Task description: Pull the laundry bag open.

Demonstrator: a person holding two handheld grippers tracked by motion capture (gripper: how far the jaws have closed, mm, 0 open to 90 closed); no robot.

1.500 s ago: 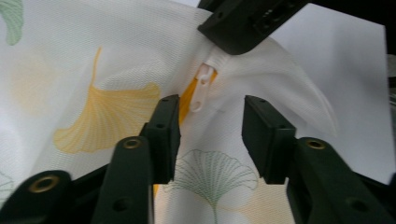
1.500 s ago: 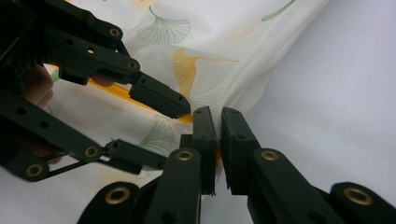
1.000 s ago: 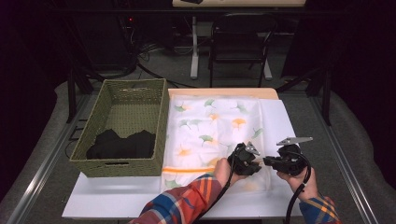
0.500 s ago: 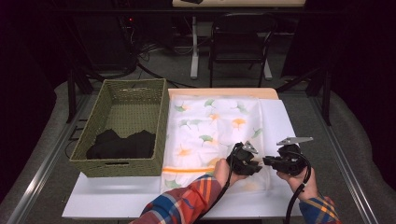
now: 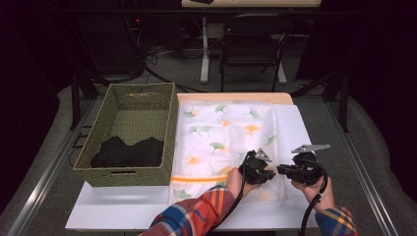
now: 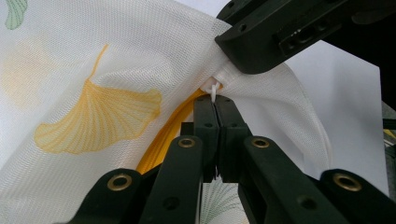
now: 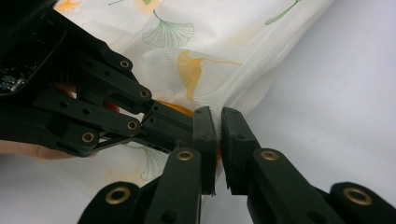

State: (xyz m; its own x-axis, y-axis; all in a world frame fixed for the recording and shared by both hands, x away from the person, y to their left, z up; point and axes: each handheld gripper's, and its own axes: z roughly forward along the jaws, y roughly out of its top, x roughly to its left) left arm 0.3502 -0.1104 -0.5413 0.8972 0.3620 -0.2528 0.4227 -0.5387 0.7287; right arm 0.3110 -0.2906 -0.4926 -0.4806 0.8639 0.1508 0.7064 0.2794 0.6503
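In the high view, a white mesh laundry bag (image 5: 223, 142) printed with ginkgo leaves lies flat on a white board (image 5: 295, 128) on the table, beside a woven green basket (image 5: 123, 105) that holds a dark garment (image 5: 129, 151). The left gripper (image 5: 268, 173) and the right gripper (image 5: 281, 170) meet nose to nose at the bag's near right corner, by the orange zipper band (image 5: 199, 179), probably so that one can steady the fabric while the other works the zipper. In the left gripper view, the left gripper (image 6: 215, 99) has its jaws pressed together on the small white zipper pull (image 6: 213, 87), which sticks out just above the fingertips; the jaws have just been closing, and the tab sits pinched between them. The orange zipper tape (image 6: 163, 135) curves away to the left under the mesh, and the right gripper crosses the top of the frame, clamping the bag's corner right next to the pull, seemingly to give the left something to pull against. In the right gripper view, the right gripper (image 7: 219, 113) has its jaws nearly together, with a fold of the mesh corner caught between the fingertips, while the left gripper (image 7: 184, 126) comes in from the left and meets it at the zipper end.
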